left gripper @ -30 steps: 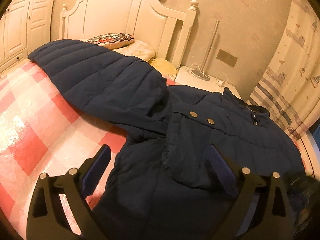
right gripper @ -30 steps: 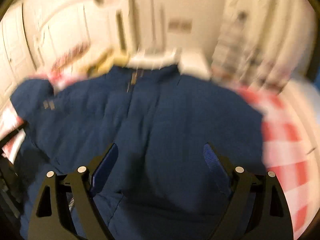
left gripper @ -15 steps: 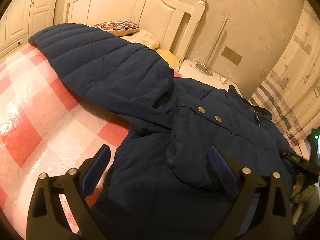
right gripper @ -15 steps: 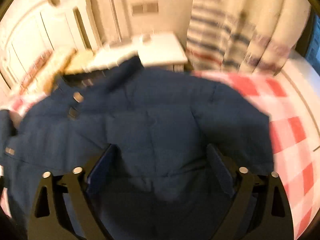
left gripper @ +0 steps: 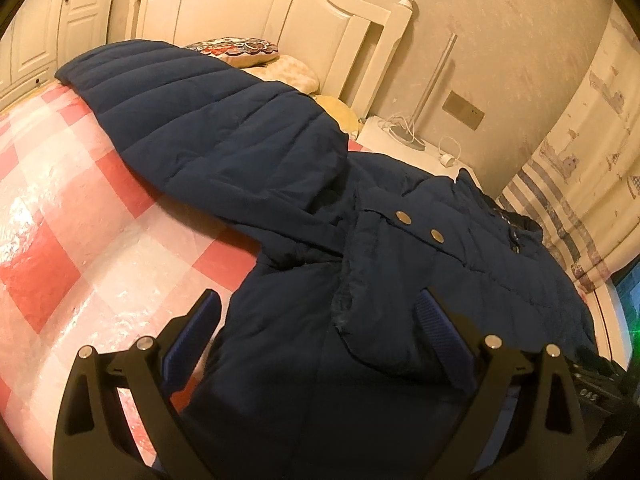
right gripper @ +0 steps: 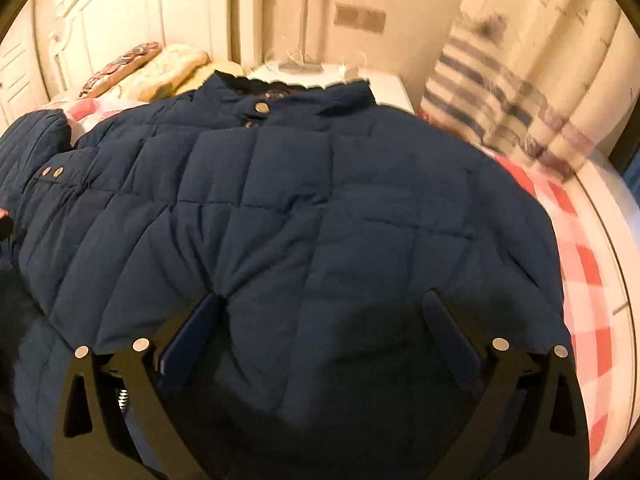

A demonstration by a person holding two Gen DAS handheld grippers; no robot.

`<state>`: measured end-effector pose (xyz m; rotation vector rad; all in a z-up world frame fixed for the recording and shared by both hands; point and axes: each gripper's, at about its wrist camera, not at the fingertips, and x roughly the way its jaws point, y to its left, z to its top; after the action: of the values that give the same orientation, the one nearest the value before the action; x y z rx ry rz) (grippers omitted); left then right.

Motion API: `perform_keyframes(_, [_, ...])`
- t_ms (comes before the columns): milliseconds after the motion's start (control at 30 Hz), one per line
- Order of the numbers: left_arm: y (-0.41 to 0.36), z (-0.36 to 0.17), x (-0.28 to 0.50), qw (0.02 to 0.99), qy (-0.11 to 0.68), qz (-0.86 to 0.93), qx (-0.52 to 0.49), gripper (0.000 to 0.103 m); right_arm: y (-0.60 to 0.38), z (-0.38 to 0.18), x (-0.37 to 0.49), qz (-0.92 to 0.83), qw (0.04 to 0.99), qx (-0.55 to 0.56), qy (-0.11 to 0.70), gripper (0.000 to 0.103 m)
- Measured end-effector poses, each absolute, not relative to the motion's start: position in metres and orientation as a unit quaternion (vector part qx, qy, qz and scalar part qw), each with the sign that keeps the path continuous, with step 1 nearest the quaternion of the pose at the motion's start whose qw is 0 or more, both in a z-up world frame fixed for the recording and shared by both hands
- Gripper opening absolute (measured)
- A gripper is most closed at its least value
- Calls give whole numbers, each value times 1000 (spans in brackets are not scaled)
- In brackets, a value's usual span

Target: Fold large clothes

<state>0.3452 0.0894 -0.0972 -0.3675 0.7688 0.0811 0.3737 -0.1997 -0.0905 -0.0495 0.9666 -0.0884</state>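
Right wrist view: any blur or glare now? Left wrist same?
Right wrist view: motion blur smears the striped curtain and checked bedspread; the navy jacket is soft. Left wrist view: sharp; snaps on the jacket are crisp, with glare on the shiny bedspread. Both: warm yellow cast, fisheye bending, dark corners.

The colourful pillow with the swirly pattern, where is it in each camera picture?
Left wrist view: the patterned pillow lies top centre, against the white headboard, just beyond the outstretched sleeve of the navy jacket.
Right wrist view: the pillow lies upper left, beside the headboard, past the jacket's shoulder.
Shared landmark: the brass wall plate.
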Motion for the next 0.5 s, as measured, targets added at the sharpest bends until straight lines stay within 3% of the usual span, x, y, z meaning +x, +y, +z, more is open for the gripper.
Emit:
perform_keyframes(100, [90, -98, 345, 909, 374, 40, -182, 97, -185, -76, 351, -21, 899, -32, 437, 98])
perform_keyframes(233, [89, -98, 346, 909, 374, 40, -182, 97, -176, -100, 337, -10, 884, -70, 462, 98])
perform_keyframes(500, [119, -91, 346, 896, 381, 43, -223, 97, -179, -105, 330, -2, 890, -45, 454, 98])
